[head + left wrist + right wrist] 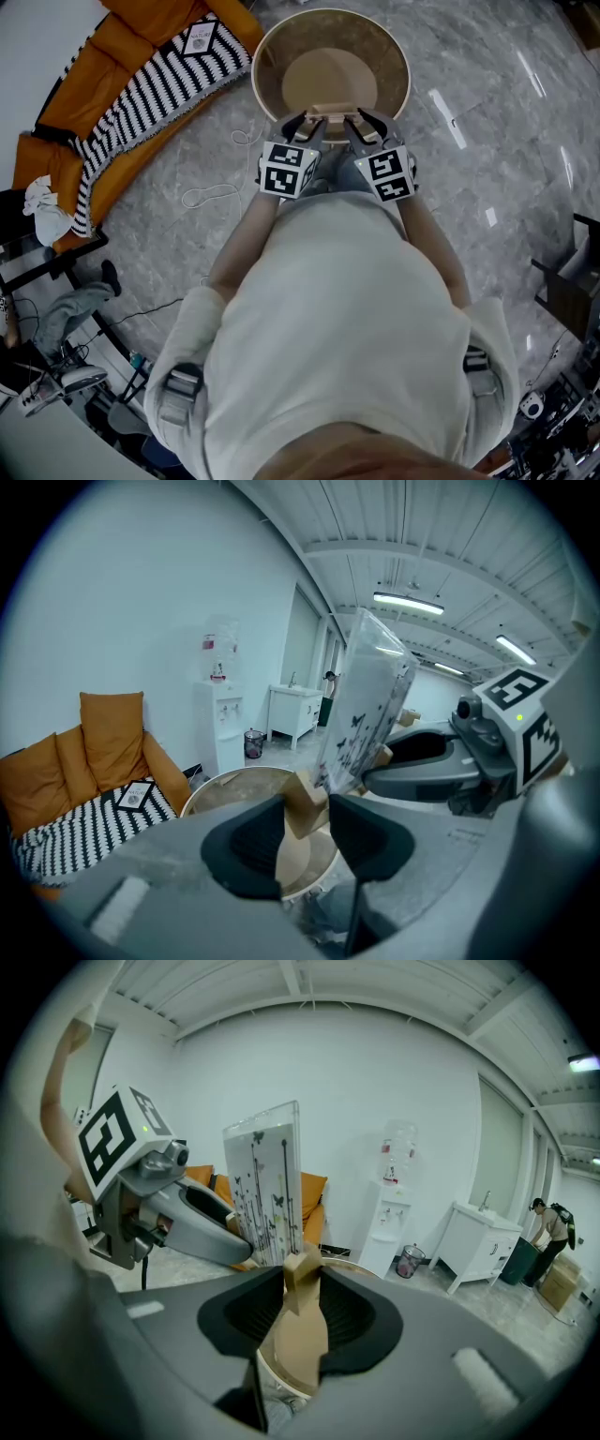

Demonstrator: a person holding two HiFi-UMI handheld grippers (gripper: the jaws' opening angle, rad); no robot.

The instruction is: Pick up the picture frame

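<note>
Left tool (307, 810) and right tool (300, 1286) each clench an end of the picture frame (370, 705); uneven lifting could twist it from their jaws.

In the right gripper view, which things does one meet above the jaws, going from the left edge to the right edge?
marker cube → picture frame → water dispenser → white sink cabinet → person at the far right
</note>
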